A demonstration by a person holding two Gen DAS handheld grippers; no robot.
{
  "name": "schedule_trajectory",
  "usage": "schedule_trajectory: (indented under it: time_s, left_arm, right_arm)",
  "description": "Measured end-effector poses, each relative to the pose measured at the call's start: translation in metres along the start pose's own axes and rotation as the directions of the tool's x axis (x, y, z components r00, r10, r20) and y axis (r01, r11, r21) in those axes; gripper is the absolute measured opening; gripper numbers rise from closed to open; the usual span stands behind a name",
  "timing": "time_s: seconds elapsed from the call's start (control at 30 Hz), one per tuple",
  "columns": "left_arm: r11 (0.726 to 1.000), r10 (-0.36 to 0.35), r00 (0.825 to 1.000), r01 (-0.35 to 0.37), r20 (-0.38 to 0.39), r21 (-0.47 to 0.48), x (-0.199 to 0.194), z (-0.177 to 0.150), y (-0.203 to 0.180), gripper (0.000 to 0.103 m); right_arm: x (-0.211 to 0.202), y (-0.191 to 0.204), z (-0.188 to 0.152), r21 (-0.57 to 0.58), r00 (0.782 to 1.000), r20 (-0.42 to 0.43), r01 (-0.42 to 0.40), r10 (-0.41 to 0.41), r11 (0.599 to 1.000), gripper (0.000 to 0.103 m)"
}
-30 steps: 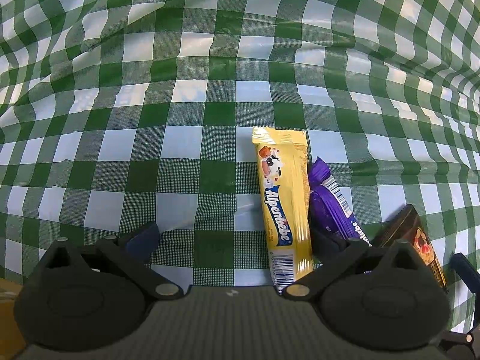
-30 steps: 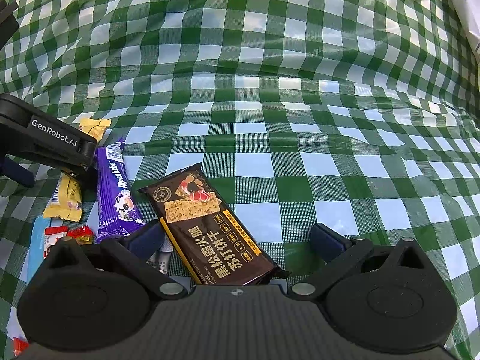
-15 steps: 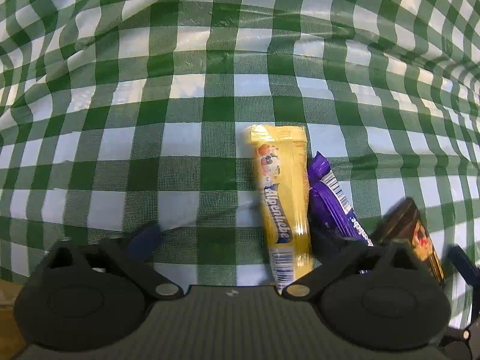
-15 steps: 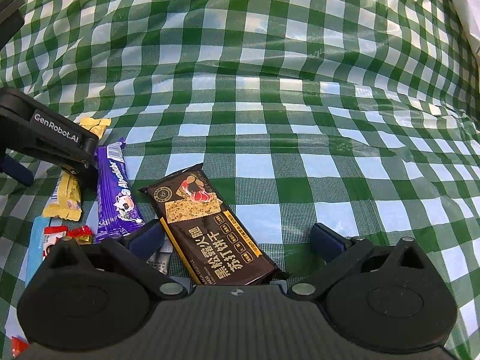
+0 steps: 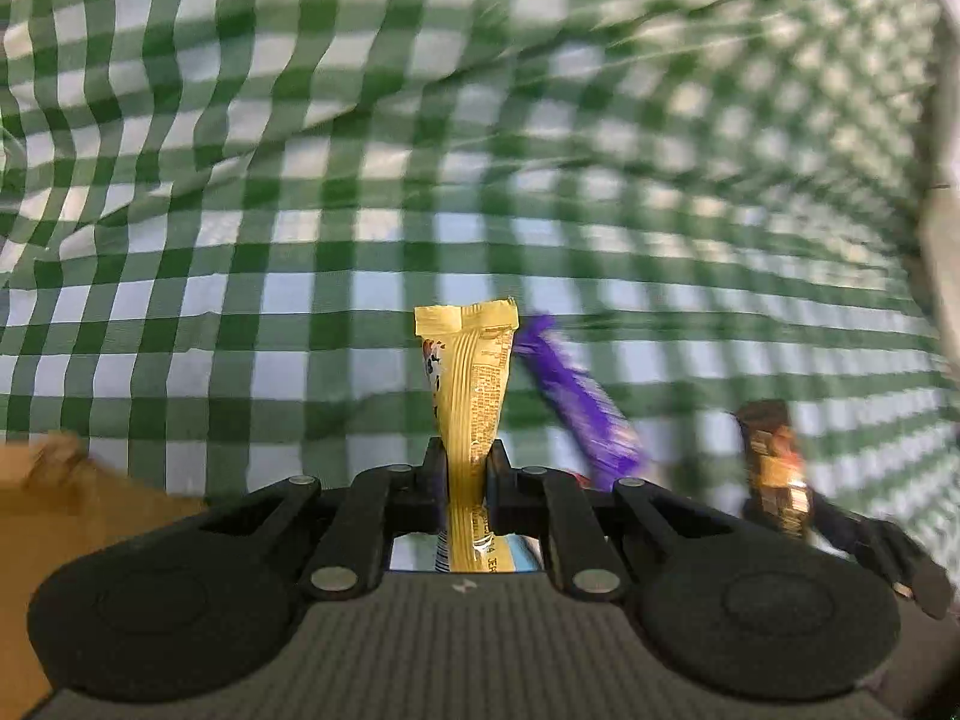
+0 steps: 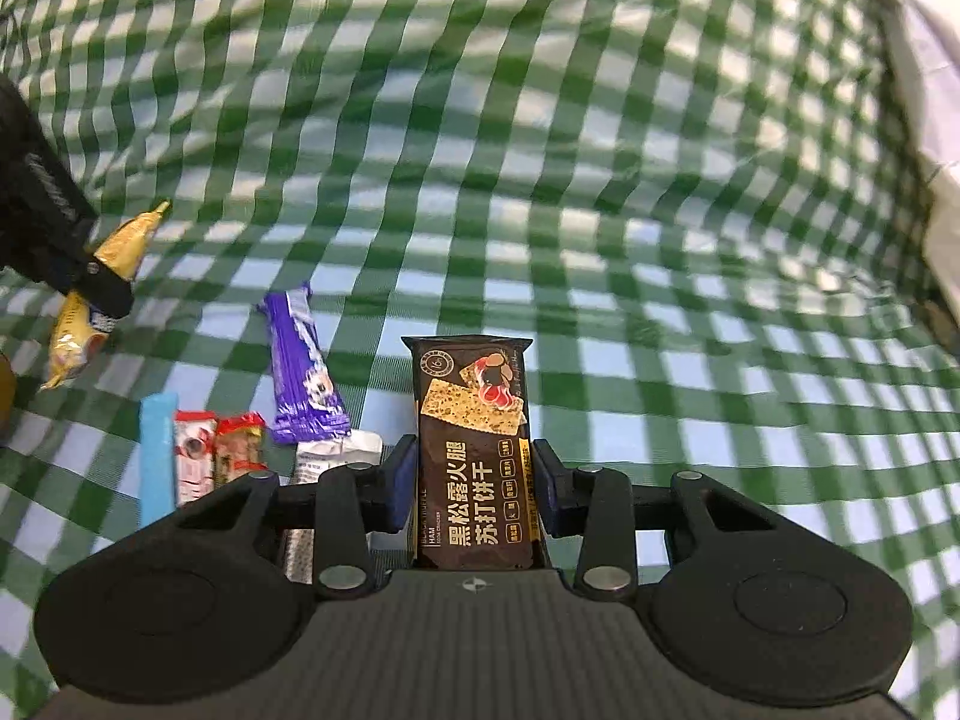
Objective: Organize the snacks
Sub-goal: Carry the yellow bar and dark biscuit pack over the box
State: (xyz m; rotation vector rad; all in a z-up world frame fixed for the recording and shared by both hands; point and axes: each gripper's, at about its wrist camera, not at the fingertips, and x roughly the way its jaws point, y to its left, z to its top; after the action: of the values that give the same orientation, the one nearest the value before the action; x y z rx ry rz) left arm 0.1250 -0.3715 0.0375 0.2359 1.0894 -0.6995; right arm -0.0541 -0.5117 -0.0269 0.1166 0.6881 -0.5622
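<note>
Lifting stage: left claw closing on yellow bar, right claw closing on brown cracker pack. Next: carrying both to their sorted spots.

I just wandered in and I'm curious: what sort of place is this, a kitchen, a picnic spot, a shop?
Probably a household table laid for sorting snacks, though no walls show. A green-and-white checked tablecloth covers it, wrapped snacks such as the purple bar lie on it, and the dark cracker packet is being picked up.

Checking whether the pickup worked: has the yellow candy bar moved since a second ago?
Yes. The yellow candy bar lay flat beside the purple bar on the checked cloth; now the left gripper has it pinched and raised off the cloth, purple bar left below.
</note>
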Motion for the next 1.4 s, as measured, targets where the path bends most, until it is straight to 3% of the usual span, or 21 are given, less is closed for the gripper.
schedule_trajectory:
  time_s: [0.2, 0.3, 0.53, 0.7, 0.9, 1.03, 1.4]
  left_arm:
    - [0.993, -0.088, 0.993, 0.081, 0.076, 0.086, -0.104, -0.043, -0.003, 0.013]
    - [0.992, -0.101, 0.992, 0.095, 0.069, 0.088, -0.146, -0.078, 0.013, 0.013]
    - [0.997, -0.040, 0.996, 0.035, 0.084, 0.064, -0.234, -0.176, 0.075, 0.013]
    - [1.000, 0.014, 0.994, -0.015, 0.112, 0.009, -0.282, -0.237, 0.123, 0.013]
    - [0.992, 0.042, 0.990, -0.025, 0.138, -0.124, -0.323, -0.296, 0.173, 0.013]
    - [0.988, 0.056, 0.984, -0.030, 0.167, -0.150, -0.349, -0.321, 0.190, 0.013]
    - [0.988, 0.048, 0.968, -0.010, 0.247, -0.153, -0.390, -0.362, 0.190, 0.013]
  right_arm:
    - [-0.090, 0.008, 0.000, 0.068, 0.999, 0.051, -0.012, 0.008, 0.998, 0.041]
    - [-0.145, 0.020, -0.004, 0.117, 0.995, 0.087, -0.054, 0.044, 0.992, 0.041]
    - [-0.269, 0.080, -0.036, 0.130, 0.981, 0.124, -0.162, 0.146, 0.978, 0.041]
    - [-0.327, 0.129, -0.055, 0.121, 0.968, 0.104, -0.239, 0.227, 0.964, 0.041]
    - [-0.372, 0.196, -0.067, 0.008, 0.940, 0.097, -0.328, 0.326, 0.945, 0.041]
    - [-0.397, 0.229, -0.074, -0.028, 0.927, 0.106, -0.358, 0.359, 0.933, 0.041]
    - [-0.440, 0.238, -0.096, -0.072, 0.926, 0.136, -0.346, 0.353, 0.935, 0.041]
